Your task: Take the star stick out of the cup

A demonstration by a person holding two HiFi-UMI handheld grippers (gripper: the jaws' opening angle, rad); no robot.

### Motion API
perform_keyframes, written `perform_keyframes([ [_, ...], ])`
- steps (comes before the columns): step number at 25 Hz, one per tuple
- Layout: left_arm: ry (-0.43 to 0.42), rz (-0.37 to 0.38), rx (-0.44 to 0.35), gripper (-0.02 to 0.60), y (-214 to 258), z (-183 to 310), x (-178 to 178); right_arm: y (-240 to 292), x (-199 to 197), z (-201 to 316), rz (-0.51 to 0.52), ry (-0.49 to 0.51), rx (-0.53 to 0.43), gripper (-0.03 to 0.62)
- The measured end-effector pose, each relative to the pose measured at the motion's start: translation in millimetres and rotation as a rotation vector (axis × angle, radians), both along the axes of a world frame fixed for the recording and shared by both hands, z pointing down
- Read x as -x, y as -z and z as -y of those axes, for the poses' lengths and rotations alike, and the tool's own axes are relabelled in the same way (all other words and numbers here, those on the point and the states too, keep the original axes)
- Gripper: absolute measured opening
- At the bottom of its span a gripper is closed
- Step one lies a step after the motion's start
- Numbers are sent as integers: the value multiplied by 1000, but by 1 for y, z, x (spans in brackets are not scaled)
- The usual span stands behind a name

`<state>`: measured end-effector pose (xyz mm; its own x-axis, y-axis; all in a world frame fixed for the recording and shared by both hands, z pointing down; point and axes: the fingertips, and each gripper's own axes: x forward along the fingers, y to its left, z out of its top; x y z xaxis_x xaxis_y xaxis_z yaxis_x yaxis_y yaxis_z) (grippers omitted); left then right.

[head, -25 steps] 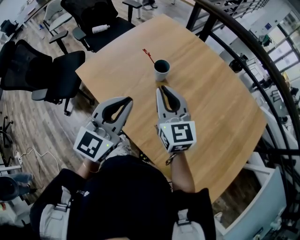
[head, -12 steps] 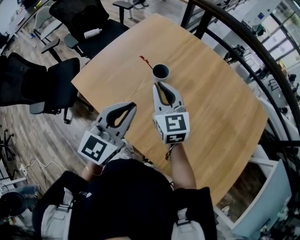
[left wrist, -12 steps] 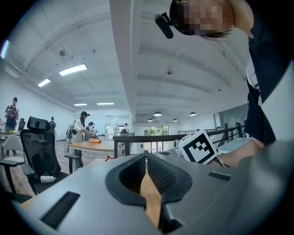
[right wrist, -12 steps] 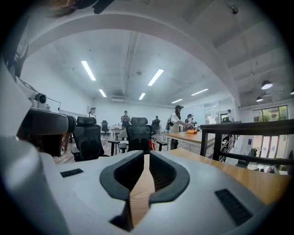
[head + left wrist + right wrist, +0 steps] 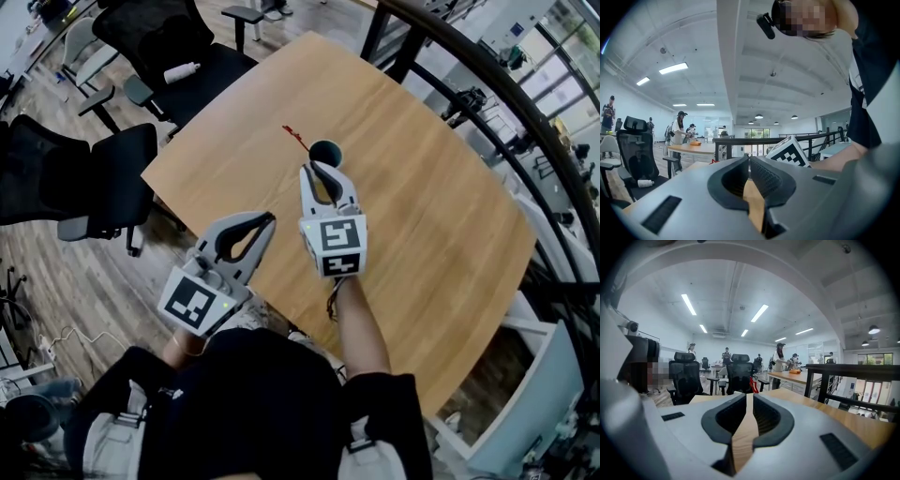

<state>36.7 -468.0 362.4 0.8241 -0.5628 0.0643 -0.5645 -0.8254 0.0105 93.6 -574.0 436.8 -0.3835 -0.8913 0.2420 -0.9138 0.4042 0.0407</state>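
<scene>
A dark cup (image 5: pixel 325 150) stands on the wooden table (image 5: pixel 422 216). A red star stick (image 5: pixel 294 136) leans out of it toward the far left. My right gripper (image 5: pixel 313 167) is shut and empty, its tips just short of the cup's near side. In the right gripper view the red star stick (image 5: pixel 752 385) pokes up behind the shut right gripper (image 5: pixel 746 395), and the cup is hidden. My left gripper (image 5: pixel 271 217) is shut and empty over the table's near-left edge. The left gripper view shows the shut left gripper (image 5: pixel 749 157) and a bit of the red star stick (image 5: pixel 714 161).
Black office chairs (image 5: pixel 178 47) (image 5: pixel 75 178) stand left of the table, one holding a white bottle (image 5: pixel 175 71). A black railing (image 5: pixel 487 75) curves along the far right. People stand at another table (image 5: pixel 792 376) in the distance.
My right gripper has moved forward, ending close to the cup. The left gripper has barely shifted. Both stay shut.
</scene>
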Motion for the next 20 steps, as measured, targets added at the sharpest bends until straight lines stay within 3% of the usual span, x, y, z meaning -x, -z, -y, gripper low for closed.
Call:
perform_keyframes([
  [2, -3, 3, 7, 23, -3, 0, 1, -6, 0, 7, -12, -6, 17, 47],
  [4, 1, 2, 17, 23, -4, 1, 4, -11, 0, 14, -36, -10, 26, 106],
  [20, 4, 6, 39, 23, -8, 14, 17, -47, 6, 59, -153, -56, 94, 107],
])
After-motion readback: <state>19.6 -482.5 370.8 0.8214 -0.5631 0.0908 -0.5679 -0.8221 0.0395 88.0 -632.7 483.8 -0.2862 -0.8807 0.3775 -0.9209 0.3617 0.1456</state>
